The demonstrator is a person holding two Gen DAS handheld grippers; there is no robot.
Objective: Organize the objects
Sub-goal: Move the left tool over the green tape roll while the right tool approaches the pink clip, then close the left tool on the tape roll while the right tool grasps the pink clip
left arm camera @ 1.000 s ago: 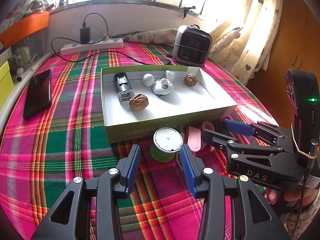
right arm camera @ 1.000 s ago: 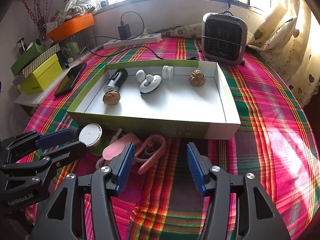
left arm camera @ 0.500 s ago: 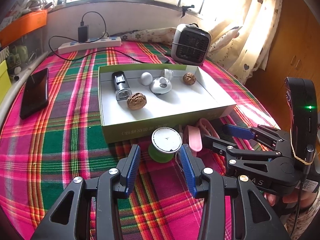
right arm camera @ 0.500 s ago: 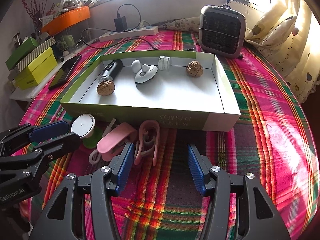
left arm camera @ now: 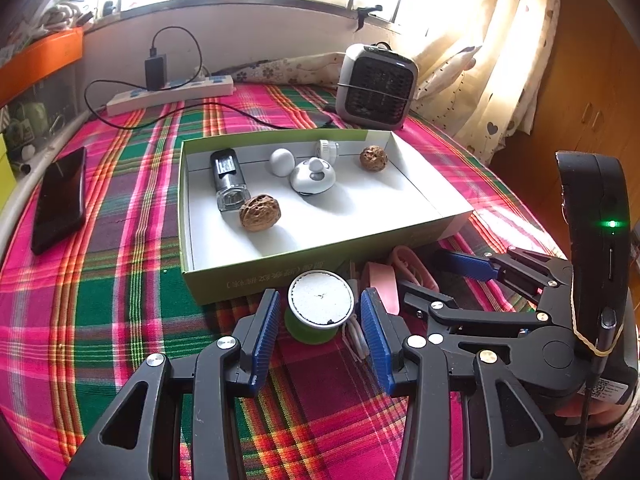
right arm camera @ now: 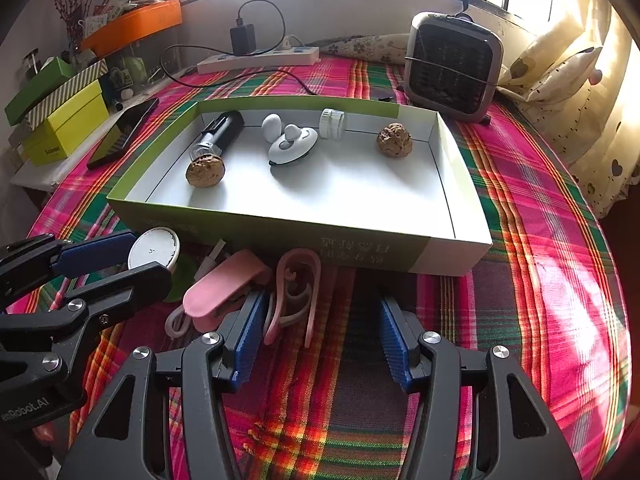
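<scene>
A green spool with a white top [left arm camera: 320,304] stands on the plaid cloth just in front of the green-and-white box [left arm camera: 256,280]. My left gripper [left arm camera: 320,320] is open, one blue pad on each side of the spool, with slim gaps showing. In the right wrist view the left gripper [right arm camera: 150,258] reaches in from the left around the spool [right arm camera: 154,246]. My right gripper [right arm camera: 320,328] is open over the cloth, and a pink looped clip [right arm camera: 298,288] lies by its left finger. A pink clamp [right arm camera: 224,288] and a white cable [right arm camera: 176,320] lie beside it. The box [right arm camera: 400,248] holds two walnuts [right arm camera: 205,172], a black bottle [right arm camera: 220,132] and white pieces.
A black phone [left arm camera: 60,196] lies left of the box. A power strip [left arm camera: 172,94] and a small heater [left arm camera: 376,88] stand at the back, with curtains at the right. Yellow and green boxes [right arm camera: 68,128] and an orange tray [right arm camera: 132,26] sit off the table's left edge.
The left gripper has crept forward, so the spool now sits deeper between its fingers. The right wrist view has shifted slightly; the pink clip stays by the left finger.
</scene>
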